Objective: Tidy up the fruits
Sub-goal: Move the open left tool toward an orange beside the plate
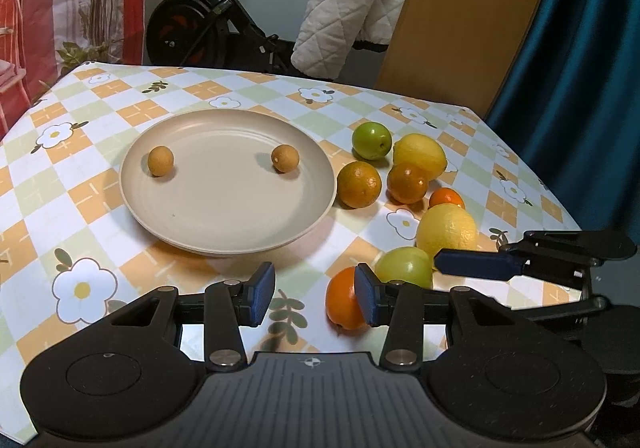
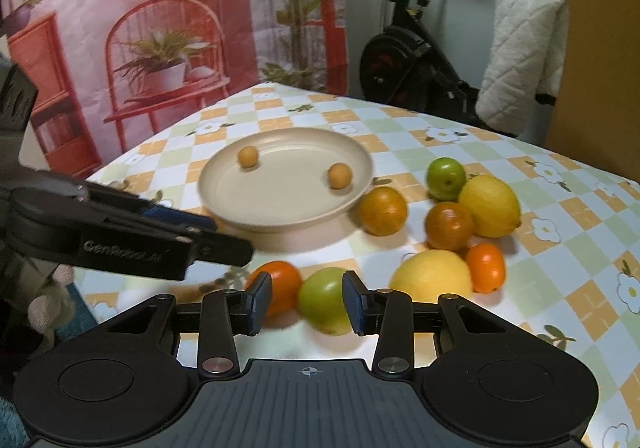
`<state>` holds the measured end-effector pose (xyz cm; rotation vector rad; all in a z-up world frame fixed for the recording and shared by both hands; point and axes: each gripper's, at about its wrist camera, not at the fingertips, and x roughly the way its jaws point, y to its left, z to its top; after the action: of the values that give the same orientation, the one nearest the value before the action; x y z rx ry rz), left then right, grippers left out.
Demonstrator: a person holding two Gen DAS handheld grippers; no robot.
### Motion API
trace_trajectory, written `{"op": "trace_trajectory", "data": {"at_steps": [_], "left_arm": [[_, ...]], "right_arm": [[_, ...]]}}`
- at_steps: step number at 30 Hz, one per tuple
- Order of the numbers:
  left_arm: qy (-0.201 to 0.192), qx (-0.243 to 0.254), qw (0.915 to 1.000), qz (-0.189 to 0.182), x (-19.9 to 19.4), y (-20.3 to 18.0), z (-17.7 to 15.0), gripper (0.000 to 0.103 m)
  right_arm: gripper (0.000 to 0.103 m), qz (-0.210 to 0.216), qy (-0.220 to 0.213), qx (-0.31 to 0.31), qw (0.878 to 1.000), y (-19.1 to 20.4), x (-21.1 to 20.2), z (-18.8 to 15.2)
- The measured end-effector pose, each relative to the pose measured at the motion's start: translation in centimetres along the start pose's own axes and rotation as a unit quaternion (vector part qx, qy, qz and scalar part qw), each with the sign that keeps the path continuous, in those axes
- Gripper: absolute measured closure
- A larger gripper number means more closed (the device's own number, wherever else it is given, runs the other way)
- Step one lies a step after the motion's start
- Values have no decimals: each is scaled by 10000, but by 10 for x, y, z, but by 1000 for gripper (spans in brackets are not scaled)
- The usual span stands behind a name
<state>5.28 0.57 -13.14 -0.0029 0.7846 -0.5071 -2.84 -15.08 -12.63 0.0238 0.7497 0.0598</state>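
A beige plate [image 1: 224,204] [image 2: 280,204] holds two small brown fruits [image 1: 161,161] [image 1: 285,158]. To its right, oranges, lemons and green fruits lie loose on the cloth. My left gripper [image 1: 316,296] is open over bare cloth in front of the plate. An orange [image 1: 342,302] sits just outside its right finger. My right gripper [image 2: 307,302] is open, with a green fruit [image 2: 324,298] [image 1: 404,266] at its fingertips, close to the right pad and clear of the left one. An orange [image 2: 282,284] lies behind the left finger and a lemon [image 2: 432,276] to the right.
The checked flower tablecloth [image 1: 80,216] covers the table. Further fruit sits behind: a green one [image 2: 446,178], a lemon [image 2: 490,206], two oranges [image 2: 383,210] [image 2: 449,226] and a small orange [image 2: 485,267]. An exercise bike and a wooden board stand beyond the far edge.
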Motion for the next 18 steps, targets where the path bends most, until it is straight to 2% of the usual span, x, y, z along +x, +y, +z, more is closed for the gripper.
{"op": "trace_trajectory", "data": {"at_steps": [12,18], "left_arm": [[-2,-101,9998,-173,-3,5,-5,57],[50,-268,9983,-514,-1,11,-6,57]], "right_arm": [[69,305,324,-104,9990,21,14,-4],[69,250,434,-75,9987,21,26,-4]]}}
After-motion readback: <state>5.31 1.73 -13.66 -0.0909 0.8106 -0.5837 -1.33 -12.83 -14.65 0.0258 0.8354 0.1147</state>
